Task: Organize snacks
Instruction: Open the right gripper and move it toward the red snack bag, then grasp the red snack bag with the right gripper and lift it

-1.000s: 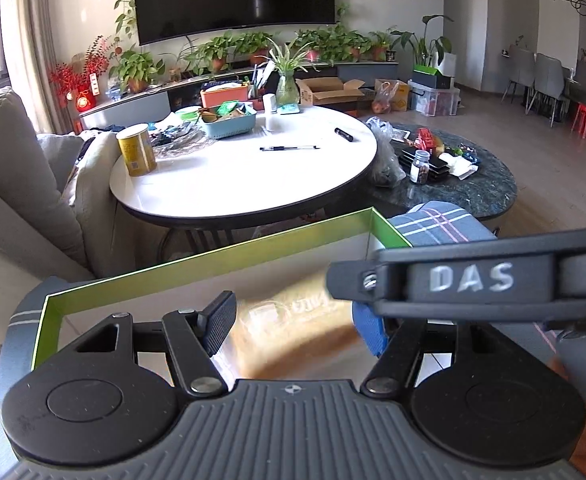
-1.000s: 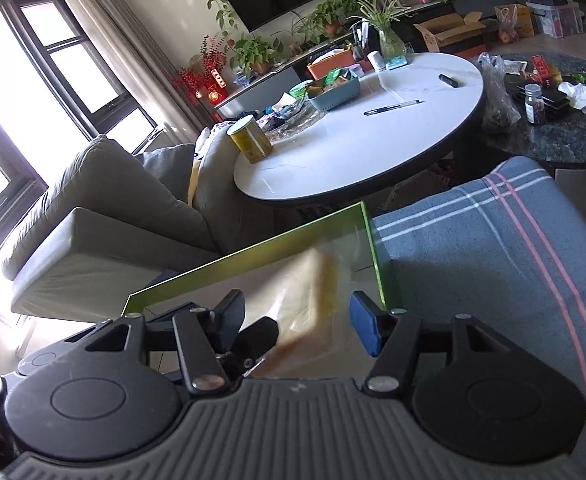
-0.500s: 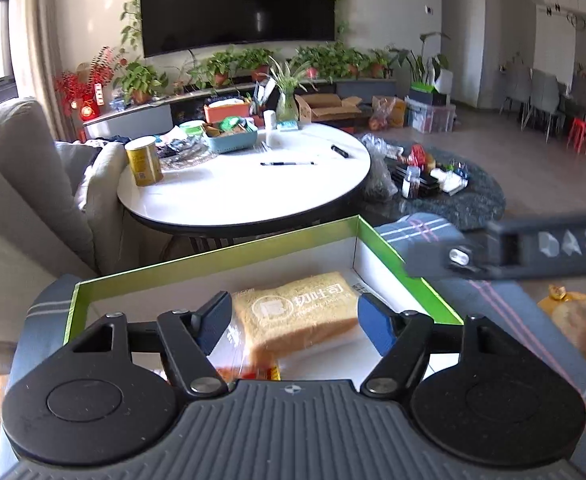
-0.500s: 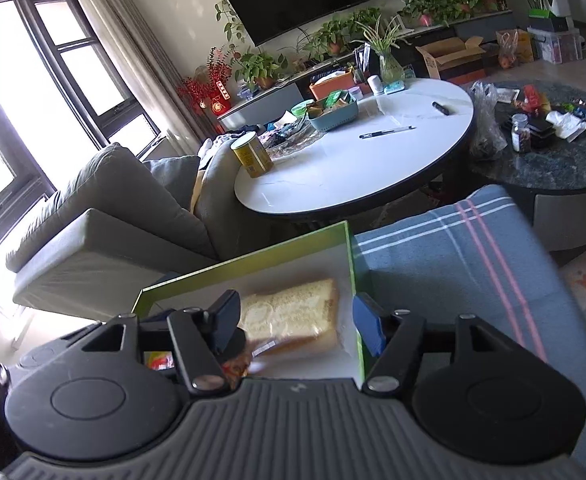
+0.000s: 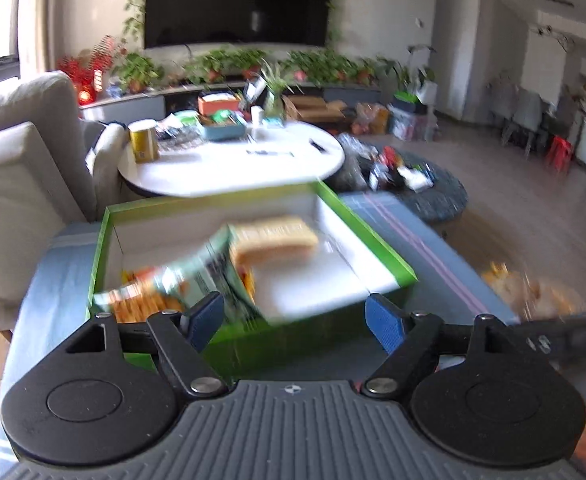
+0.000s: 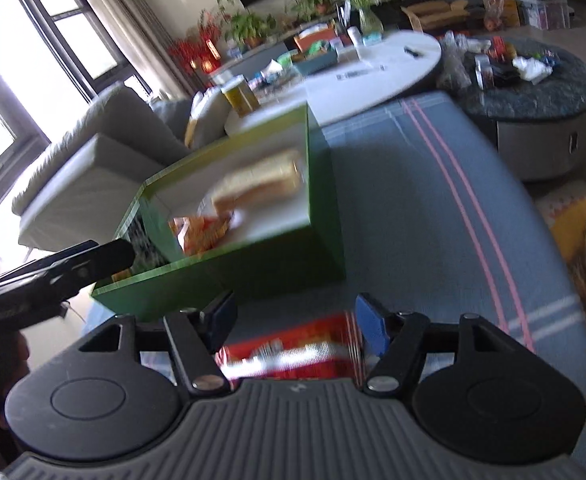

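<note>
A green box [image 5: 373, 236] [image 6: 321, 184] stands on a blue striped cloth. In it lie a bag of sliced toast [image 5: 273, 236] [image 6: 261, 180] and orange and green snack packets [image 5: 165, 288] [image 6: 201, 228]. My left gripper [image 5: 295, 320] is open and empty, just in front of the box's near wall. My right gripper [image 6: 295, 322] is open and empty, above a red snack packet [image 6: 293, 354] that lies on the cloth in front of the box. Both views are blurred by motion.
The blue striped cloth [image 6: 433, 220] covers the seat. A white round table [image 5: 229, 168] with a yellow can [image 5: 143, 140] stands beyond. A grey sofa [image 5: 17, 176] is at the left. A yellow bag [image 5: 533, 292] lies at the right.
Both grippers have pulled back out of the box and risen. The whole box and its snacks now show. The red packet has come into the right wrist view.
</note>
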A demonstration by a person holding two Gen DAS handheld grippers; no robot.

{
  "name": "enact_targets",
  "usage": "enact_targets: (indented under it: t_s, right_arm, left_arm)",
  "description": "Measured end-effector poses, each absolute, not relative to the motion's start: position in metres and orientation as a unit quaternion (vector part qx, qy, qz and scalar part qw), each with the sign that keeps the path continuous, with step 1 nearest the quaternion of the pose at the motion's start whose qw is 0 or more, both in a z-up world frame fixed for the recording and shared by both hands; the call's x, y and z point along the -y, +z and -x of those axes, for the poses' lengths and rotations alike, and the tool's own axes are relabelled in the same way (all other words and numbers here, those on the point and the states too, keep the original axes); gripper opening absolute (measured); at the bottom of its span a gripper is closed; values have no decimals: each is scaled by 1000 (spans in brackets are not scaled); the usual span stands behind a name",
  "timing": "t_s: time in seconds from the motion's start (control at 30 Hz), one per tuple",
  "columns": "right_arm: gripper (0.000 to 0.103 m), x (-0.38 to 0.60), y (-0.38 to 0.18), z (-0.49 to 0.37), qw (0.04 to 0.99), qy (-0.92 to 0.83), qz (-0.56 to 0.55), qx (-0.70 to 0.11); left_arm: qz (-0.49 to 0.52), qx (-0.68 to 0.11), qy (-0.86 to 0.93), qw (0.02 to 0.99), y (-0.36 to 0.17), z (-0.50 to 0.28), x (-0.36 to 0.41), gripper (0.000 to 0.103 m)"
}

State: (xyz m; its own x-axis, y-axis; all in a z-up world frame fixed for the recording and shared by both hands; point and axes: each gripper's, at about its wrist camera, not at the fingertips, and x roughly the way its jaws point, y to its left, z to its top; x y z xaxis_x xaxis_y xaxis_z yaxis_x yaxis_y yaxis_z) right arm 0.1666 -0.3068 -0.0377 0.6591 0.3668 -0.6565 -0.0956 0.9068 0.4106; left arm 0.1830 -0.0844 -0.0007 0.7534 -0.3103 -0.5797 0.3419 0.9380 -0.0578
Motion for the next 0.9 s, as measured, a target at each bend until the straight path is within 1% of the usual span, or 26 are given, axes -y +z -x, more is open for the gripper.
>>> enact_targets:
  t_s: [0.07, 0.2, 0.23, 0.27, 0.3, 0.53, 0.9]
  right_arm:
    - [67, 306, -44, -163, 887, 130, -174, -408]
    - [72, 304, -45, -157, 883, 132, -167, -419]
    - [74, 304, -45, -156, 883, 131, -166, -420]
    - [79, 306, -46, -154, 883, 130, -167, -420]
    - [80, 309, -47, -152, 882, 131, -171, -419]
    - [80, 315, -55, -147, 875, 134, -188, -425]
    - [80, 314, -62, -149, 870, 142, -194, -431]
  left_arm:
    - [-37, -319, -182, 929, -10, -174, 90, 76]
    - [-43, -349, -187, 917, -25, -164, 96, 76]
    - [-43, -353, -187, 916, -27, -162, 96, 76]
    - [-45, -356, -185, 915, -28, -160, 97, 76]
    - [-46, -357, -184, 915, -29, -160, 97, 76]
    - [-40, -375, -190, 906, -38, -156, 103, 76]
    - [-67, -391, -233, 888, -53, -147, 129, 76]
